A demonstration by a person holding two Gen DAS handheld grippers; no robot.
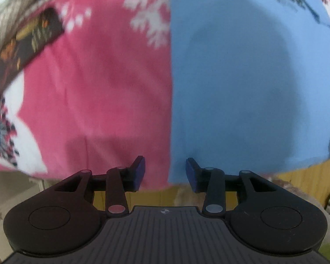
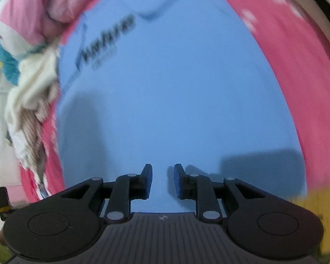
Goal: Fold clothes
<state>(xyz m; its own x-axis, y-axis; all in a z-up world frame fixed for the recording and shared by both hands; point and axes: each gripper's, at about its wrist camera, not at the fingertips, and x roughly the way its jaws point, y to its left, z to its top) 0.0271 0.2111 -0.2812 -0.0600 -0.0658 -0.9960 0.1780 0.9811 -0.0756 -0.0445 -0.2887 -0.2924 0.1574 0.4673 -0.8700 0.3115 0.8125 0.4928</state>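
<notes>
Pink bedcover (image 1: 94, 83) with white leaf prints fills the background in both views; it serves as the working surface.

- Blue T-shirt (image 2: 176, 88) lies spread flat on the pink cover, smooth, no visible folds. Dark script lettering (image 2: 107, 41) is printed on it toward the far end; blurred, unreadable. A dark seam or collar line (image 2: 165, 6) curves near the top.
- From the left wrist view, the blue T-shirt (image 1: 242, 88) takes the right half of the frame; its long straight edge runs top to bottom against the pink cover. Broad shadows fall across the cloth.
- Left gripper (image 1: 165, 171): jaws parted, nothing between them, blue pads (image 1: 140, 169) visible. It sits at the shirt's near edge, straddling the line where blue meets pink. Contact with cloth cannot be judged.
- Right gripper (image 2: 162, 180): jaws parted with a narrower gap, empty. It hovers over the near part of the shirt, blue cloth showing between the fingers; its shadow lies just right of it.
- Heap of other clothes (image 2: 30, 66) lies at the shirt's left side in the right wrist view: pink, white, teal, cream and striped pieces bunched together, touching or overlapping the shirt's edge.
- Dark printed fabric strip (image 1: 28, 44) with orange marks lies on the pink cover at left, next to a striped pale garment (image 1: 11, 15).
- Yellow-ochre surface (image 1: 308, 171) shows below the cover's near edge.
- No containers seen; all clothing rests loose on the cover.
</notes>
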